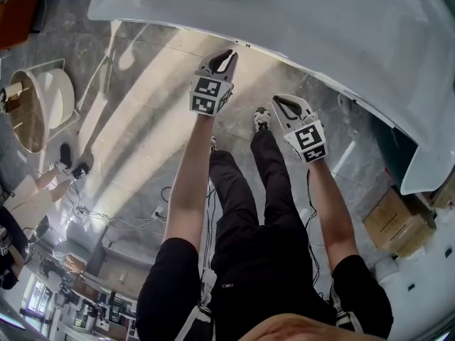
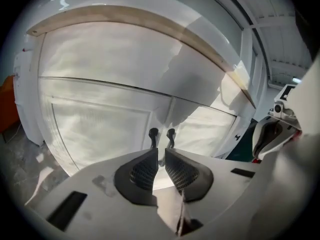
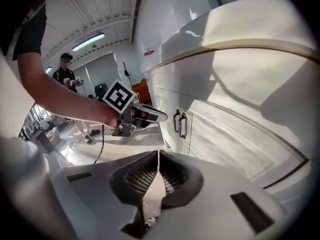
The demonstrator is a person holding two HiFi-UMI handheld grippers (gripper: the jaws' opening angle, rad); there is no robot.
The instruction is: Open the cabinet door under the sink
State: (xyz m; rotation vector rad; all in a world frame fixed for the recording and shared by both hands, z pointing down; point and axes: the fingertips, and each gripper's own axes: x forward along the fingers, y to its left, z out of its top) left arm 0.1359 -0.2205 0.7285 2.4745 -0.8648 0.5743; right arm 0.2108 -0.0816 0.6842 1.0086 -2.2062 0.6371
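Note:
The white sink (image 1: 284, 13) overhangs a white cabinet with two doors. In the left gripper view the left door (image 2: 100, 129) and right door (image 2: 205, 129) meet at two dark upright handles (image 2: 153, 136) (image 2: 170, 135). Both doors look closed. My left gripper (image 2: 161, 151) points straight at the handles from a short way off, its jaws a narrow slit apart with nothing between them. In the head view it (image 1: 229, 54) is just under the sink's edge. My right gripper (image 3: 159, 153) is shut and empty, held farther back (image 1: 279, 101), with the handles (image 3: 180, 124) off to its side.
A cardboard box (image 1: 394, 222) stands on the floor at the right of the cabinet. A round white basin (image 1: 43, 109) and cables (image 1: 106, 219) lie to the left. The person's legs (image 1: 242, 190) are below the grippers. Another person (image 3: 67, 71) stands far off.

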